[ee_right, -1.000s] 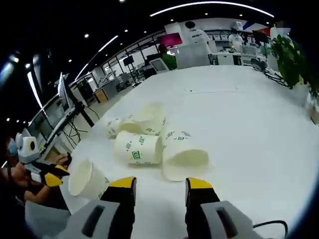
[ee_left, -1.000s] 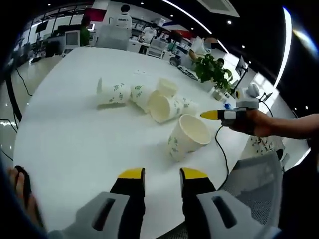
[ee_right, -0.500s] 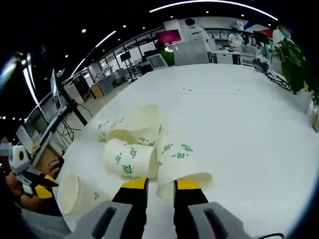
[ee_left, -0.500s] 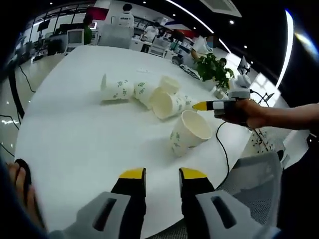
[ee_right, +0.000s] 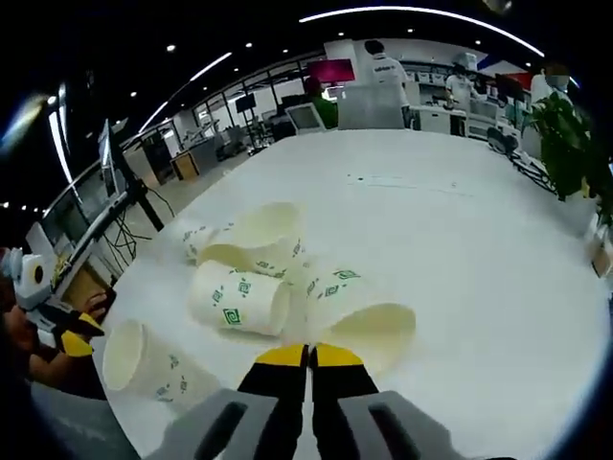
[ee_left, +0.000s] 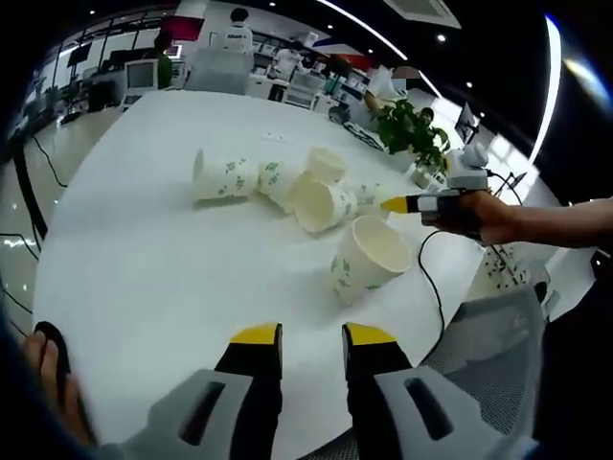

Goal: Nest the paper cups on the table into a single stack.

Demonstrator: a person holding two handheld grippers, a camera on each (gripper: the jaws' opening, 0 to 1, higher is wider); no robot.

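Note:
Several white paper cups with green prints lie on their sides on the round white table [ee_left: 144,259]. In the left gripper view the nearest cup [ee_left: 369,261] points its mouth at me, with a cluster [ee_left: 321,196] and a lone cup [ee_left: 218,176] behind it. My left gripper [ee_left: 312,335] is open over bare table, short of the cups. The right gripper [ee_left: 395,203], held by a hand, reaches in above the cluster. In the right gripper view my right gripper [ee_right: 308,356] is shut with nothing in it, just in front of one cup's rim [ee_right: 362,314]. Another cup [ee_right: 238,299] lies left of it.
A grey chair [ee_left: 488,355] stands at the table's near right edge, with a black cable [ee_left: 428,287] trailing across the table. A potted plant [ee_left: 410,134] sits at the far right. The left gripper [ee_right: 57,331] shows at the table's left edge. Desks and people fill the background.
My right gripper's jaws have closed from wide open to touching while it edged toward the cups. The left gripper has stayed open and nearly still.

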